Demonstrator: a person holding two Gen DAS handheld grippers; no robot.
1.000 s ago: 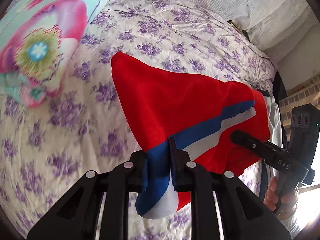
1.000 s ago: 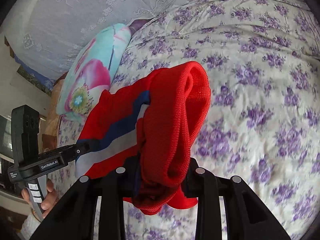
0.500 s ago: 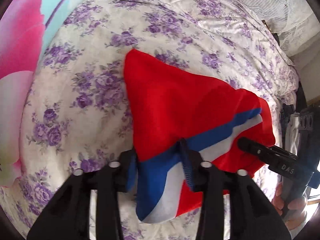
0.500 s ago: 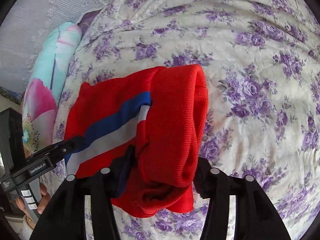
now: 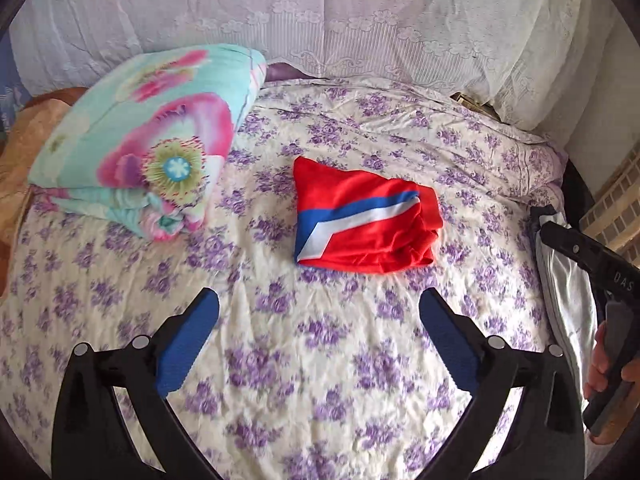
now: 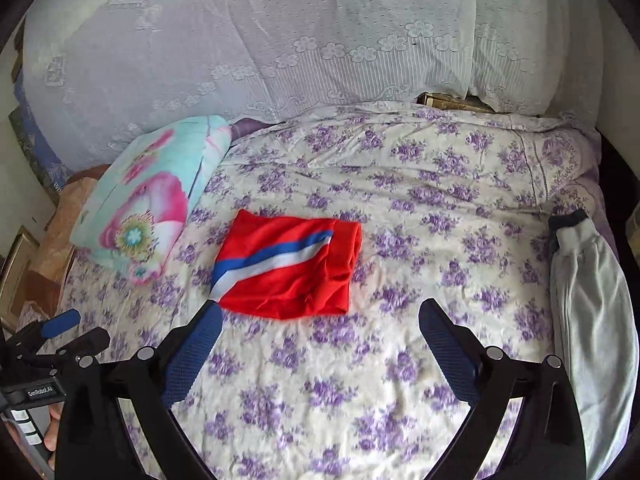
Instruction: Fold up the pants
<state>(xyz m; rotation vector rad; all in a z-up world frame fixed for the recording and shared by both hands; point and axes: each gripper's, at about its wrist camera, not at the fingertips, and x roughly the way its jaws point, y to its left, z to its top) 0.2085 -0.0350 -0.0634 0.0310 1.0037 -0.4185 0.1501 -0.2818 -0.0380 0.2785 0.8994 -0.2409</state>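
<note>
Folded red pants (image 5: 362, 222) with a blue-and-white stripe lie flat on the floral bedsheet (image 5: 304, 344) near the middle of the bed, touched by neither gripper. Left gripper (image 5: 318, 312) — fingers spread wide apart, blue pads (image 5: 186, 344) facing inward, holding nothing — is raised above the sheet on the near side of the pants and pointed toward them. Right gripper (image 6: 320, 318) — likewise spread wide and empty — hovers in a matching pose; in its own view the tip of its left finger overlaps the near corner of the pants (image 6: 286, 266), though contact cannot be judged. From the left wrist view, the right gripper's black body is at the right edge, gripped by the person's hand (image 5: 608, 372). A folded floral quilt (image 5: 152, 136) sits to the left of the pants, apart from them. A pale grey garment (image 6: 592, 320) lies along the bed's right edge, well apart. A lace curtain (image 6: 280, 32) hangs behind the bed.
</note>
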